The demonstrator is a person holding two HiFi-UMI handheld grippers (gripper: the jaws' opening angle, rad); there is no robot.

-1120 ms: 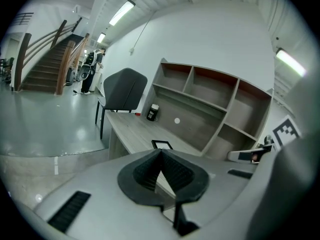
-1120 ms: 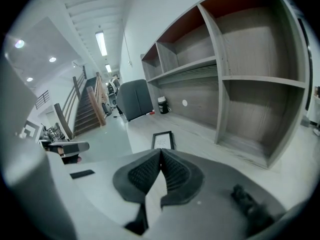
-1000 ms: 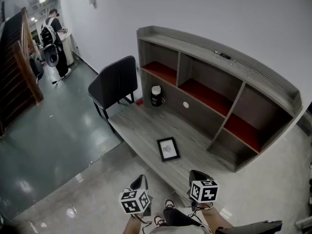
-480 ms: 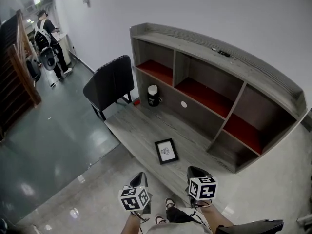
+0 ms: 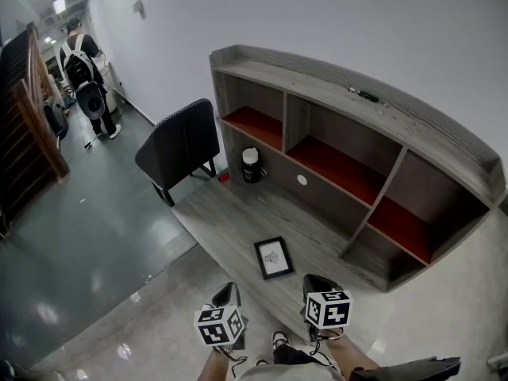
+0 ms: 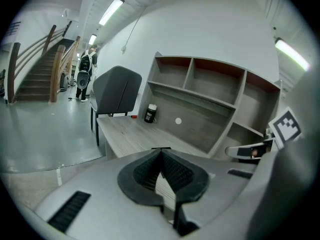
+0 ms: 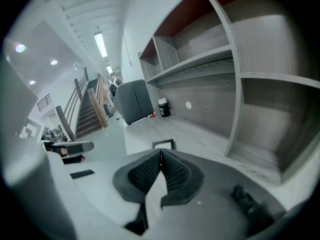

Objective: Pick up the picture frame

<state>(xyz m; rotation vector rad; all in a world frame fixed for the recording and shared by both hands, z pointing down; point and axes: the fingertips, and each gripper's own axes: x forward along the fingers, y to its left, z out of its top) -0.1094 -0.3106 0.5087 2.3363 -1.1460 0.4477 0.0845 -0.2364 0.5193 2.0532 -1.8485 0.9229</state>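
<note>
In the head view the picture frame (image 5: 273,258) lies flat near the desk's (image 5: 226,213) front edge, ahead between the left gripper (image 5: 228,292) and right gripper (image 5: 317,281); the left gripper view shows jaws closed and empty; the right gripper view shows the same, with the frame straight ahead, probably nearer.

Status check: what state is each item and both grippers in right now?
picture frame: flat on the desk, face up, untouched.
black jar: upright, white lid on.
chair: upright at the desk's end.
left gripper: shut, empty.
right gripper: shut, empty.
</note>
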